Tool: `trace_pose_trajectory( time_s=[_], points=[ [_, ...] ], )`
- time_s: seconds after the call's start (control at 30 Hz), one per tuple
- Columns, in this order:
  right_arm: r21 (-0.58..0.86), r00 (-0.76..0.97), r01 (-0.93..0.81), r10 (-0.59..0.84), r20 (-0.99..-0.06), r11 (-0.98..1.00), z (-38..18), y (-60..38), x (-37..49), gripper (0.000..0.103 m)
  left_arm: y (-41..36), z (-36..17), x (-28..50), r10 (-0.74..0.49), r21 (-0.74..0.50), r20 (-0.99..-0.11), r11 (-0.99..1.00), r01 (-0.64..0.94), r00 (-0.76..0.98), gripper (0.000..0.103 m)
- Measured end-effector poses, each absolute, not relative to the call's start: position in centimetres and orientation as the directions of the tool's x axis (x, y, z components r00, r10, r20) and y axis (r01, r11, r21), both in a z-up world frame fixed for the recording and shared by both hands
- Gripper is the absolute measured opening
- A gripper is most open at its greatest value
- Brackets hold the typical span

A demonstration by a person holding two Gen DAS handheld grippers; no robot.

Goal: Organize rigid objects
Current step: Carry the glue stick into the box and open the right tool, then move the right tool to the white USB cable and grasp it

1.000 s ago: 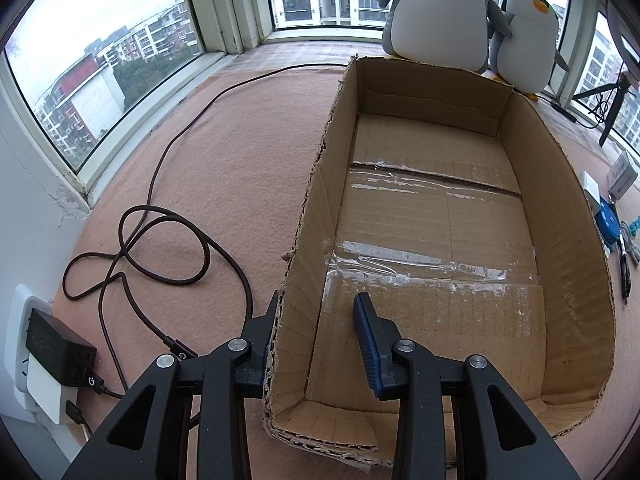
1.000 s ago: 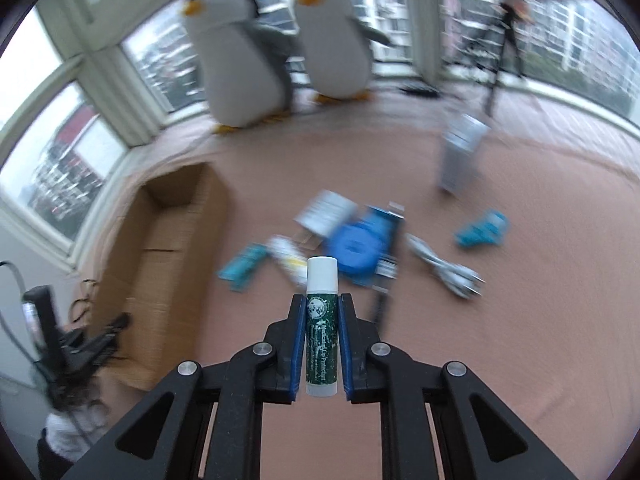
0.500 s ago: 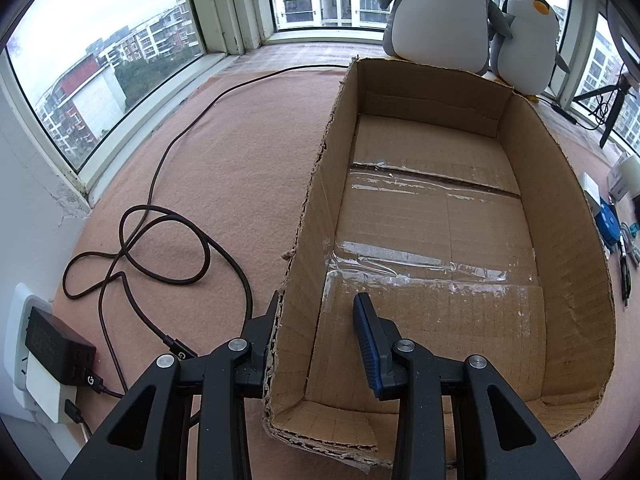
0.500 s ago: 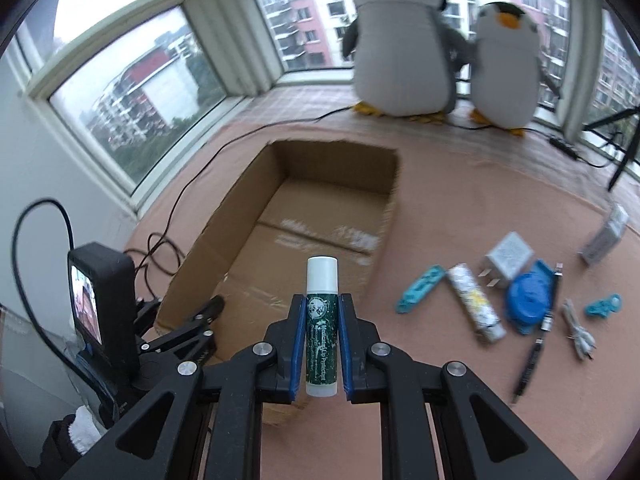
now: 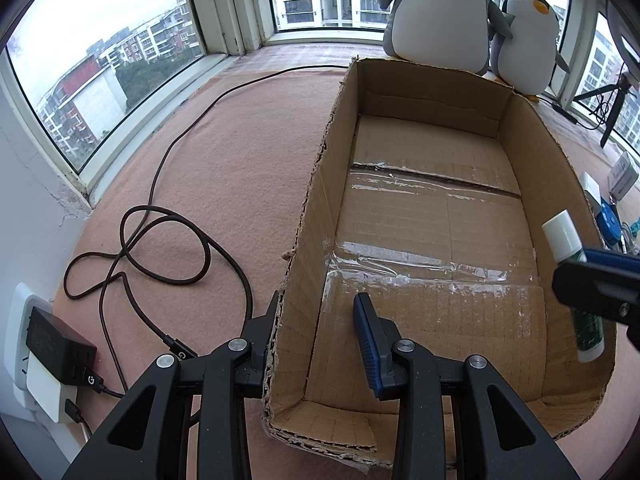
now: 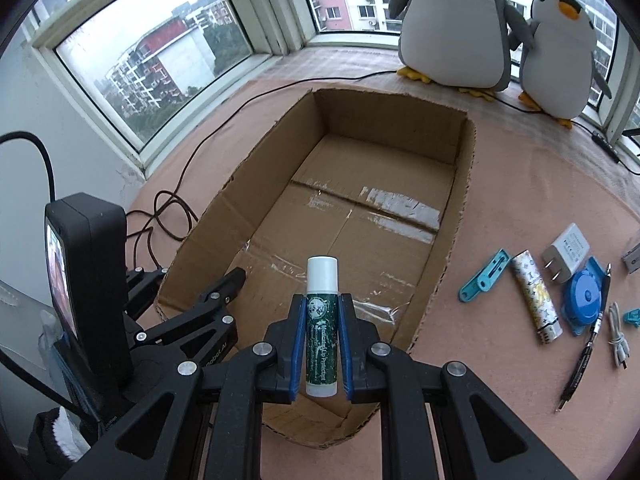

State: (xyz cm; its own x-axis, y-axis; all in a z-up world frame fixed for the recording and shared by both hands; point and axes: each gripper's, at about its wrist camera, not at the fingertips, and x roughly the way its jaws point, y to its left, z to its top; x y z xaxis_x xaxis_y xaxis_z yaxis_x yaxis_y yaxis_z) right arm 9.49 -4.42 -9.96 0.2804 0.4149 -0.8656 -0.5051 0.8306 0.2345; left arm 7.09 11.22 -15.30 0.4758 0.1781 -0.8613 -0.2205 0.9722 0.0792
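An open cardboard box (image 5: 440,240) (image 6: 352,216) lies empty on the pink carpet. My left gripper (image 5: 316,308) (image 6: 200,276) straddles the box's left wall near the front corner, with one finger outside and the blue-padded one inside, shut on that wall. My right gripper (image 6: 322,304) is shut on a green lip balm stick with a white cap (image 6: 321,272). The stick is upright between the blue pads and hangs over the box's near end. In the left wrist view the lip balm (image 5: 562,236) and the right gripper (image 5: 592,276) come in over the box's right wall.
Two plush penguins (image 6: 456,24) sit by the window behind the box. A dark cable (image 5: 160,248) and a charger (image 5: 56,348) lie left of it. To its right lie a teal clip (image 6: 484,276), patterned tube (image 6: 536,296), white plug (image 6: 566,252), blue round case (image 6: 584,296), pen and white cord.
My right gripper has swung with the lip balm from above the loose items over to the box and now shows in the left wrist view. The left gripper has not moved.
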Motion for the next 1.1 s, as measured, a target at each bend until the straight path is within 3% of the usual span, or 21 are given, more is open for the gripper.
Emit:
trace_pose_trajectory(
  time_s=[0.07, 0.13, 0.2, 0.77, 1.1],
  points=[
    [0.242, 0.274, -0.506, 0.42, -0.865, 0.828, -10.1, -4.4, 9.4, 0.015, 11.2, -15.3, 7.2, 0.178, 0.08, -0.861, 0.972, -0.22, 0.476, 0.036],
    [0.248, 0.27, -0.514, 0.429, -0.862, 0.821, -10.0, -4.3, 9.3, 0.028, 11.3, -15.2, 7.2, 0.179, 0.081, -0.861, 0.972, -0.219, 0.476, 0.036],
    [0.239, 0.294, -0.515, 0.432, -0.853, 0.823, -9.6, -4.4, 9.0, 0.06, 11.3, -15.2, 7.2, 0.18, 0.082, -0.861, 0.972, -0.219, 0.477, 0.036],
    [0.289, 0.386, -0.443, 0.471, -0.793, 0.849, -7.3, -10.8, 8.6, 0.061, 11.0, -15.4, 7.1, 0.185, 0.087, -0.859, 0.972, -0.219, 0.478, 0.036],
    [0.249, 0.454, -0.319, 0.377, -0.807, 0.915, -8.0, -21.3, 9.6, 0.061, 10.9, -15.5, 7.1, 0.187, 0.089, -0.858, 0.971, -0.22, 0.478, 0.036]
  ],
)
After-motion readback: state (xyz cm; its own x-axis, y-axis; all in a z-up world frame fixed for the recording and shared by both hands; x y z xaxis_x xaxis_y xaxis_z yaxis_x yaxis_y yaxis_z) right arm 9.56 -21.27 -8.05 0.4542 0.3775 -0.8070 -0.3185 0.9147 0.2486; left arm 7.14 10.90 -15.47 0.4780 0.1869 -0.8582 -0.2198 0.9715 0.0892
